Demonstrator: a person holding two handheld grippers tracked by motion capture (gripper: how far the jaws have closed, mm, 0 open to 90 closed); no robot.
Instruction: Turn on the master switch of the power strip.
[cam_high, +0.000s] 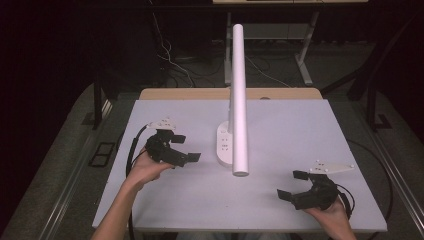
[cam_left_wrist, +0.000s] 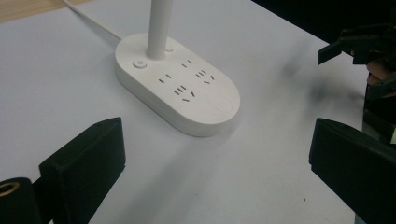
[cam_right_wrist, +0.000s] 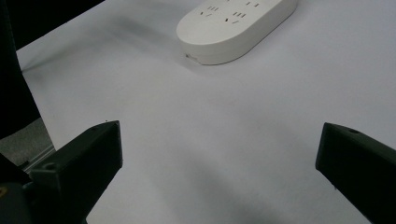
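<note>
Centrally, lamp base (cam_high: 224, 145) sits between left tongs (cam_high: 186, 148) and right tongs (cam_high: 293, 185).

Dark room, cables (cam_high: 175, 62) on grey floor (cam_high: 65, 150) behind white table (cam_high: 300, 130)

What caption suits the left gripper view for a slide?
Open left gripper faces a white lamp base with sockets on the table.

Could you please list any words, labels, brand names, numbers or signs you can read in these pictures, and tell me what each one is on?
No readable words, brand names or numbers.
Lamp base: a round button bears a small mark, perhaps a power sign, too small to read; the other marks on the base are socket slots, not text.
Left hand-held gripper and right hand-held gripper: no lettering.
White table: no lettering.
</note>
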